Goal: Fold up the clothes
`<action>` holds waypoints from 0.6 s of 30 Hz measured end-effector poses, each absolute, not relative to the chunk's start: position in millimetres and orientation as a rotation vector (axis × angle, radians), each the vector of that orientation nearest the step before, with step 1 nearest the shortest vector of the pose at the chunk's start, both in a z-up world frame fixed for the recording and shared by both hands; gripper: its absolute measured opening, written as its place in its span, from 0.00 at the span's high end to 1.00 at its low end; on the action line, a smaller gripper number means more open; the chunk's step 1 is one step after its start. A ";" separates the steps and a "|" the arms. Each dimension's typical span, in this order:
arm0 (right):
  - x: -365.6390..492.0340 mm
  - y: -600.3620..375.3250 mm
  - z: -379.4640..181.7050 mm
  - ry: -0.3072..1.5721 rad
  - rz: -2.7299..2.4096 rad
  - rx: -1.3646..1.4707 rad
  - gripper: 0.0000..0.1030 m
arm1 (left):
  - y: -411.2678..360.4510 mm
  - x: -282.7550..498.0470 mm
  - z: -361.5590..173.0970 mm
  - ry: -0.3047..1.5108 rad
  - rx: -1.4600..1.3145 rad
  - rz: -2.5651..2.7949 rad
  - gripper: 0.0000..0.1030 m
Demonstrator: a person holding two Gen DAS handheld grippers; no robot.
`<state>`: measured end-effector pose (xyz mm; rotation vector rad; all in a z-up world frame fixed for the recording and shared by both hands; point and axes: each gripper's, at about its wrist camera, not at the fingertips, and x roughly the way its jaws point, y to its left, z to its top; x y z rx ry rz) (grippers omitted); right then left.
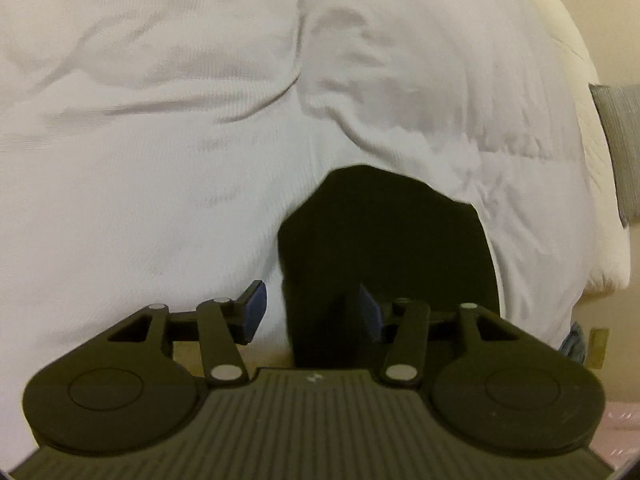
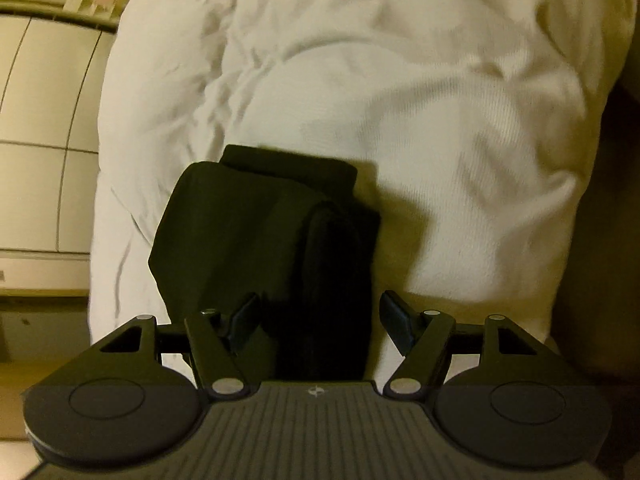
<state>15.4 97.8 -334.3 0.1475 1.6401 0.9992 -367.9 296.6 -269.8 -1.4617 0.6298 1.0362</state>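
Fingers of both grippers stand apart, gripping nothing, over a folded black garment (image 2: 264,248) on the white bedding (image 1: 160,160).

Left gripper (image 1: 312,312) has its jaws parted with black cloth between them, the pads not pressing it; right gripper (image 2: 320,320) straddles the bundle, released. A snagged pad could likely drag the fold undone. The bed's edge lies close on the bundle's left in the right view, with open bedding beyond.

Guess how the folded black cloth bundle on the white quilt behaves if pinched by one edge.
The folded black cloth bundle is probably floppy: its stacked layers look soft and would likely unfold. Probably light, since the white quilt barely dents beneath it. It won't roll.
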 end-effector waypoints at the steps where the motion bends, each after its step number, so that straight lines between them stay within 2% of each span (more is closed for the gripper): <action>1: 12.7 94.0 -334.1 1.632 1.002 0.153 0.34 | 299.5 -367.2 -274.2 0.629 -1.470 1.027 0.56; 9: -55.8 53.2 -338.1 1.739 1.015 0.221 0.32 | 324.9 -371.3 -300.1 0.599 -1.542 0.928 0.50; 13: -104.4 38.4 -343.5 1.710 0.969 0.228 0.28 | 336.6 -374.0 -315.3 0.611 -1.566 0.828 0.48; 18: -145.9 17.5 -358.1 1.652 0.813 0.543 0.26 | 346.2 -377.6 -333.5 0.612 -1.570 0.719 0.48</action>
